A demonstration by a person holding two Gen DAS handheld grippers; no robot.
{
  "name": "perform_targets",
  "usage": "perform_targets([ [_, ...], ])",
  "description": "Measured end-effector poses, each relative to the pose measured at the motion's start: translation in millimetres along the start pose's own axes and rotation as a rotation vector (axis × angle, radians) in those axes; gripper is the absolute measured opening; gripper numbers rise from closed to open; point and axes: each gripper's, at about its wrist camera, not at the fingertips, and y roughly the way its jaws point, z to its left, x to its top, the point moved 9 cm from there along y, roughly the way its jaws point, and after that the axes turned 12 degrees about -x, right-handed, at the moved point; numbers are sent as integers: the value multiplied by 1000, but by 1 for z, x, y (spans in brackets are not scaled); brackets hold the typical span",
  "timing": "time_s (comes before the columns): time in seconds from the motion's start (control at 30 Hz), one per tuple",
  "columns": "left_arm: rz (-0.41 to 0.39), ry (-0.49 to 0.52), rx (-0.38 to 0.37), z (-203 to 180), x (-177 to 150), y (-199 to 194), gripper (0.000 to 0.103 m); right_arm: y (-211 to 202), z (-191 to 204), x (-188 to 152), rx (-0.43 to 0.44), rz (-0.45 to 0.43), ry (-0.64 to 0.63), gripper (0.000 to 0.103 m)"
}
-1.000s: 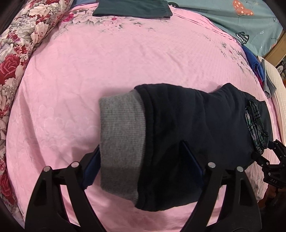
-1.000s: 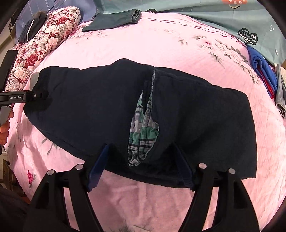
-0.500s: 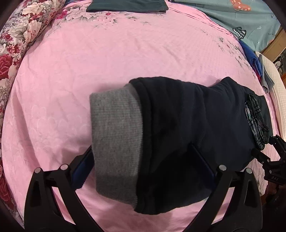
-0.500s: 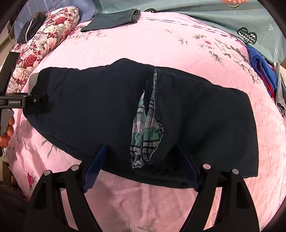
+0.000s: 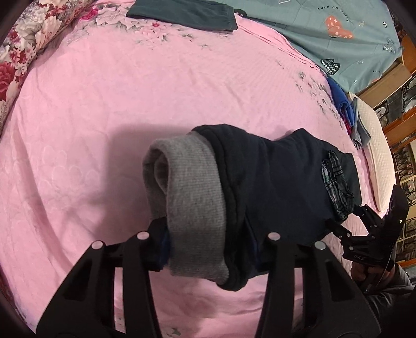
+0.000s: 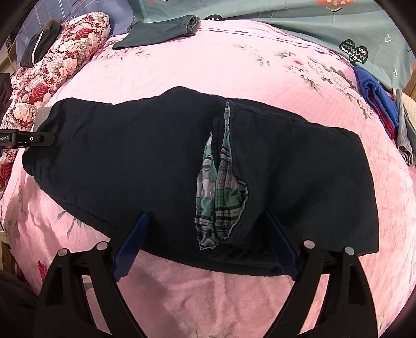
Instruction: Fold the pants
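Observation:
Dark navy pants lie across the pink bed, with a plaid lining showing at the waist opening. In the left wrist view the grey ribbed cuff of the pant leg is bunched and lifted. My left gripper is shut on the cuff end. My right gripper is open, its blue fingers straddling the near edge of the waist. The right gripper also shows in the left wrist view, and the left gripper shows in the right wrist view.
A folded dark green garment lies at the far edge of the pink bedspread. A floral pillow is at the left. A teal sheet and a stack of blue and grey clothes sit at the right.
My left gripper has closed on the cuff end of the leg and raised it; the cuff is now bunched. My right gripper has stayed open at the waist edge.

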Motion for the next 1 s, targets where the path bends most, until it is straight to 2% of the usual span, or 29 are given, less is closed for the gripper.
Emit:
perform_targets([
  [0.03,12,-18,12,3,-1,3,61,0,0,0,-2,0,-1,89],
  [0.1,21,-62,9,8,-1,12,67,0,0,0,-3,1,-3,89],
  [0.13,23,-58,-2,5,-1,15,75,1,0,0,0,3,-3,89],
  [0.2,32,-32,18,-1,-1,20,77,0,-1,0,9,0,3,89],
  [0.27,37,34,75,-5,-3,25,76,-1,-1,0,17,1,6,88],
  [0.3,31,56,91,-6,-3,25,67,-2,-2,0,22,1,5,88],
  [0.33,19,74,94,-8,-4,23,55,-2,-2,0,27,1,3,88],
  [0.4,-1,47,32,-9,-2,16,37,-4,-2,0,34,3,0,88],
  [0.43,-9,32,14,-9,0,14,35,-5,-3,0,41,4,1,88],
  [0.53,-32,34,3,-9,0,4,33,-15,-5,3,80,5,26,88],
  [0.67,-71,47,14,-18,1,-5,33,-52,-19,22,142,-102,103,87],
  [0.77,-105,45,10,-24,2,-15,32,-61,-35,30,174,-124,194,78],
  [0.83,-118,52,18,-29,1,-19,32,-46,-44,27,163,-76,234,71],
  [0.87,-119,54,23,-30,1,-19,32,-35,-44,23,154,-36,222,64],
  [0.9,-122,53,30,-33,1,-19,32,-13,-39,10,136,45,176,60],
  [0.93,-124,50,33,-34,1,-20,32,-2,-36,2,104,53,132,58],
  [1.0,-136,46,38,-42,1,-24,32,1,-25,0,33,-27,8,60],
])
